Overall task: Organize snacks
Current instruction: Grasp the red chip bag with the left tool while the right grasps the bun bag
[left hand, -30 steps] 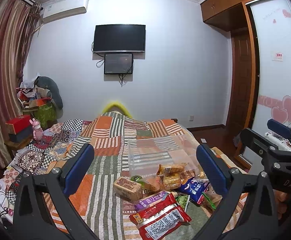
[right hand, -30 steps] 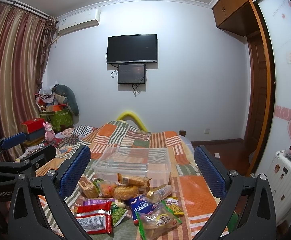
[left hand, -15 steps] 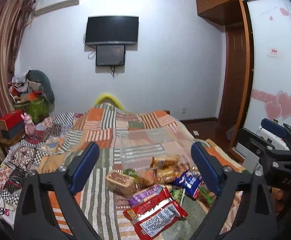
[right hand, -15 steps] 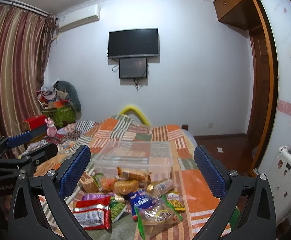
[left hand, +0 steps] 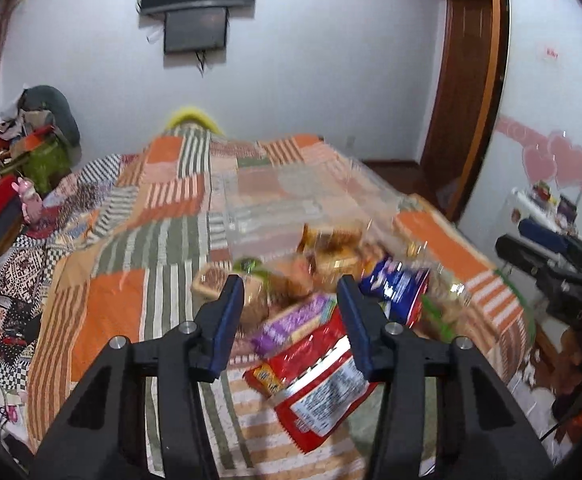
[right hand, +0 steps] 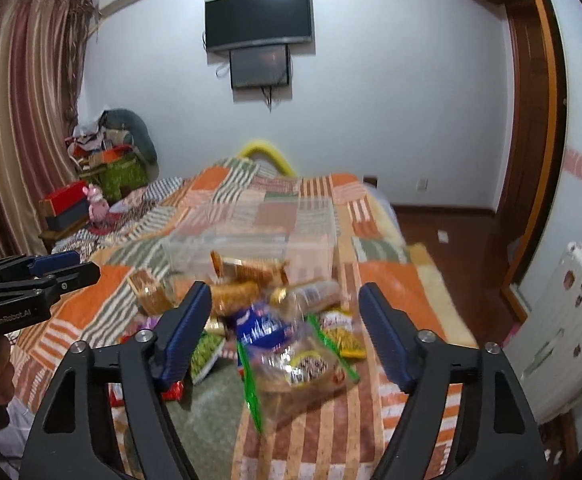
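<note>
Two black blue-padded tongs, left [left hand: 291, 300] and right [right hand: 285, 312], gape wide, gripping nothing, above crinkly snack packets [right hand: 275, 320] heaped beside a clear plastic bin [right hand: 251, 232] on the patchwork bed [right hand: 391, 280].

Snack pile [right hand: 275, 320] crowding clear bin [right hand: 251, 236]

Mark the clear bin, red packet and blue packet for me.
clear bin [right hand: 251, 240]: right wrist view, front wall.
red packet [left hand: 323, 384]: left wrist view, label face.
blue packet [right hand: 265, 328]: right wrist view, printed front.
</note>
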Demonstrator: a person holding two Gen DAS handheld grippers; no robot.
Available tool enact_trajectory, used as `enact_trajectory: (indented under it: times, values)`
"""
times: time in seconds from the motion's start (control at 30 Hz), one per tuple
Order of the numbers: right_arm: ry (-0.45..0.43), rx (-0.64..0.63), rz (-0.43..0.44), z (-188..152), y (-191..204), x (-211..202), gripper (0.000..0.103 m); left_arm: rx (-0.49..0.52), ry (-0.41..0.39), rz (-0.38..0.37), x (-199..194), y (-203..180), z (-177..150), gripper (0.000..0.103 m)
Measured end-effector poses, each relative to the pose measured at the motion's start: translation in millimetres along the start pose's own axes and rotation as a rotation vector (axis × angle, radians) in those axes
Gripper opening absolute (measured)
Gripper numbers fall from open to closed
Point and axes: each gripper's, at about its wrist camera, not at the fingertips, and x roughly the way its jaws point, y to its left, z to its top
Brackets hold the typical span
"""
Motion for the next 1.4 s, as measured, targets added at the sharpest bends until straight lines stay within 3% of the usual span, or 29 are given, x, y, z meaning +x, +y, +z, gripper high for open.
enact_trajectory:
  times: [0.27, 0.33, 0.4, 0.6, 0.8, 1.07, 1.27, 1.4]
  values:
    - [0.128, 0.005, -0.005, -20, -10, 19, 0.069, -0.008, 0.171, -0.065, 37, 1, -21, 0.05]
    - [0.16, 0.012, 0.003, -23, -12, 25, 0.069, -0.005, 0.196, -0.067, 45, -3, -25, 0.056]
    - [0.191, 0.021, 0.02, -27, -14, 29, 0.069, -0.005, 0.226, -0.074, 52, -6, -27, 0.073]
    - [0.247, 0.037, 0.039, -34, -20, 39, 0.076, -0.035, 0.291, -0.124, 71, -12, -29, 0.091]
    - [0.27, 0.033, 0.038, -38, -22, 46, 0.083, -0.076, 0.326, -0.105, 88, -16, -30, 0.093]
    - [0.279, -0.009, 0.063, -38, -18, 56, 0.098, -0.01, 0.338, -0.082, 98, -32, -35, 0.103]
    - [0.319, -0.022, 0.054, -43, -16, 71, 0.099, 0.006, 0.348, -0.097, 104, -37, -39, 0.103]
    - [0.332, -0.01, 0.035, -45, -20, 76, 0.099, -0.001, 0.41, -0.108, 118, -40, -44, 0.103]
